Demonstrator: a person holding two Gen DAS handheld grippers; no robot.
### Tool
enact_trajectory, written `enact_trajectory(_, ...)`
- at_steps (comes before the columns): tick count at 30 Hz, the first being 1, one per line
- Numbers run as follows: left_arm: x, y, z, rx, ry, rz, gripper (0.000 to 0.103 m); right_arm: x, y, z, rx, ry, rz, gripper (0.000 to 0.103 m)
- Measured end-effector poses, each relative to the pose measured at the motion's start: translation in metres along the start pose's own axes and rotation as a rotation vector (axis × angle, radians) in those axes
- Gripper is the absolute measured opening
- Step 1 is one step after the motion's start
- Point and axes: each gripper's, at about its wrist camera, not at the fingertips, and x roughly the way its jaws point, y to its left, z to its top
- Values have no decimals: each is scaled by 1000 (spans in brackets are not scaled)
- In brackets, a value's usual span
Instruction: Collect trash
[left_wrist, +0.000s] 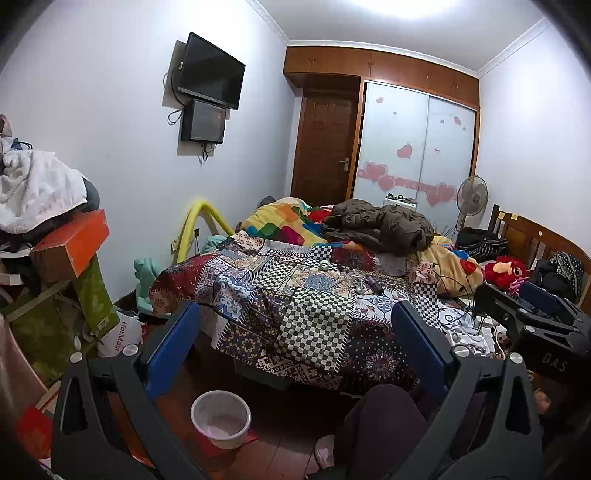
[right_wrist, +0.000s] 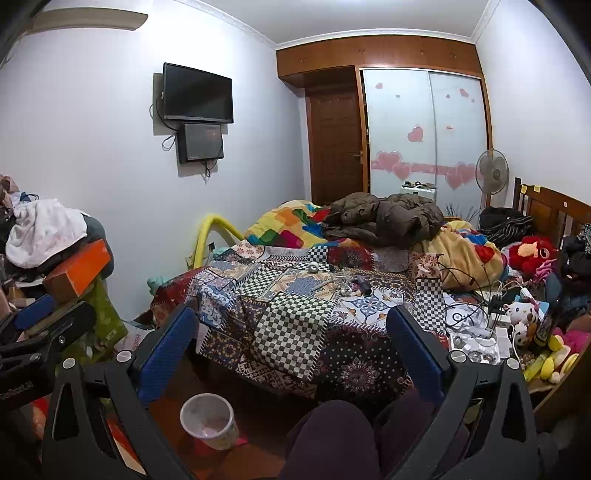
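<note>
Trash bits (left_wrist: 352, 282) lie on the patchwork bed cover (left_wrist: 314, 321), far past both claws. Left claw (left_wrist: 295, 347) and right claw (right_wrist: 291, 347) are wide open and hold nothing. White bin (left_wrist: 221, 419) sits on the floor below, near the bed.

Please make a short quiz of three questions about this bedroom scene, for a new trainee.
1. True or false: the left gripper is open and holds nothing.
2. Where does the bin stand? A) on the bed B) on the floor near the bed C) on the orange box
3. What lies on the far end of the bed, beside the colourful blanket?

Key: 1 true; 2 B; 3 a brown jacket.
</note>
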Motion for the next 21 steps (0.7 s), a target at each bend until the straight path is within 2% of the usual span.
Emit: enact_trajectory(21,-1,1,-6,8,-4,7,103,1,4,2,-5,-1,14,103)
